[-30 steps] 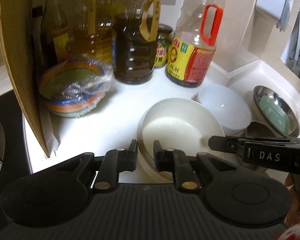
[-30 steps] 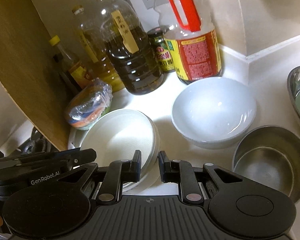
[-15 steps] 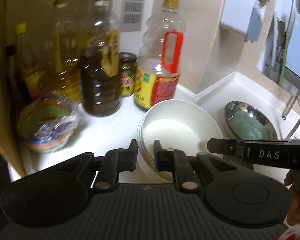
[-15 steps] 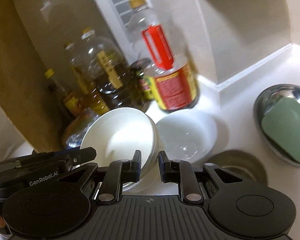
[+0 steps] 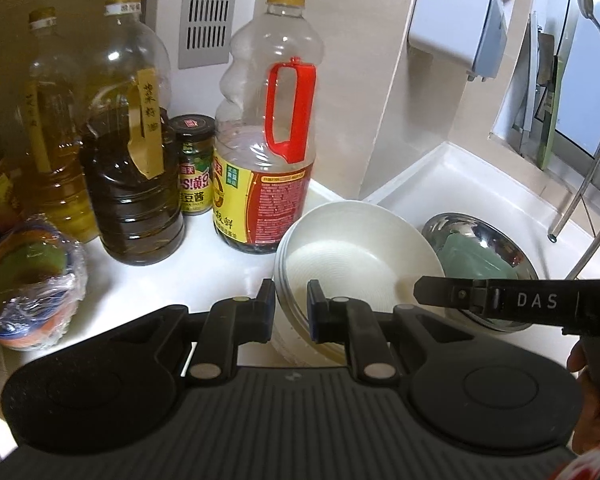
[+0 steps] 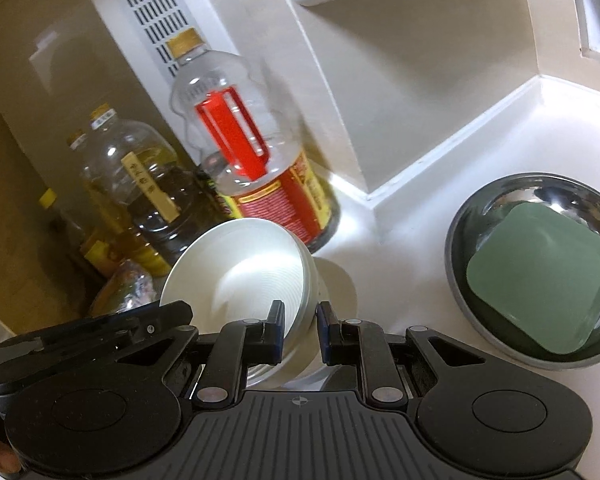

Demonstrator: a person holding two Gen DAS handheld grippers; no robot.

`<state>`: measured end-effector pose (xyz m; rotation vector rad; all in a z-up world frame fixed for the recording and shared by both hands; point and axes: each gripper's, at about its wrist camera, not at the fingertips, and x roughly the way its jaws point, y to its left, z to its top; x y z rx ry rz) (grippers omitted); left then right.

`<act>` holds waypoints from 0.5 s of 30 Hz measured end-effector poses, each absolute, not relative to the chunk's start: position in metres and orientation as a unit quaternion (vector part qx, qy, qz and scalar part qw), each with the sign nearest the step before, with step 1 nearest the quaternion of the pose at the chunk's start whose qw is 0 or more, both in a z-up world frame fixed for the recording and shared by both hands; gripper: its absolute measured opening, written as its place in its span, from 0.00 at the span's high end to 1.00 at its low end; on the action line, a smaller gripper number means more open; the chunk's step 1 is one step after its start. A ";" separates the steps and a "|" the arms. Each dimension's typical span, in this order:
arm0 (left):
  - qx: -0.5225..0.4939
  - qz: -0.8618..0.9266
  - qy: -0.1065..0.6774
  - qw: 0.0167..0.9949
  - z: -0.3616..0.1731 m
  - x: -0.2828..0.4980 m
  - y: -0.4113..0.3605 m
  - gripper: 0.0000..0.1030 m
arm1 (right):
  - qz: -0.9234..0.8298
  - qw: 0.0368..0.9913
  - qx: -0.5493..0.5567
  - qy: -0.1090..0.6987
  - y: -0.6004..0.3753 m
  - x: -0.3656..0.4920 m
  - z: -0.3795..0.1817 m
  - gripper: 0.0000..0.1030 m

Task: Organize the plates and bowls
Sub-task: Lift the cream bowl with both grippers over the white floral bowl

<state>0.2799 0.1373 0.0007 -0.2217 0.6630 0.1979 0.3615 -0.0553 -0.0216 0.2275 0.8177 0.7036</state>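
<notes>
left hand-held gripper clamped stacked white bowls rim, frame centre | right hand-held gripper clamped opposite rim | stack tilted

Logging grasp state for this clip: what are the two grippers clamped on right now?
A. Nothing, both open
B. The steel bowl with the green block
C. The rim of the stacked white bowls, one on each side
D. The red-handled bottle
C: the left gripper and the right gripper each pinch the rim of the stacked white bowls, their jaws closed on opposite sides.
</notes>
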 end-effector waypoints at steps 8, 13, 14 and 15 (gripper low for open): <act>-0.120 0.100 0.346 0.925 -0.015 0.300 0.144 0.86 | 0.327 0.846 0.104 0.407 -0.048 0.380 -0.033 0.82; -0.123 0.102 0.356 0.921 -0.022 0.306 0.146 0.86 | 0.324 0.843 0.100 0.418 -0.044 0.388 -0.041 0.82; -0.124 0.102 0.357 0.920 -0.023 0.307 0.147 0.86 | 0.323 0.842 0.099 0.421 -0.043 0.389 -0.042 0.82; -0.124 0.102 0.359 0.919 -0.024 0.308 0.147 0.86 | 0.323 0.841 0.099 0.422 -0.042 0.390 -0.044 0.82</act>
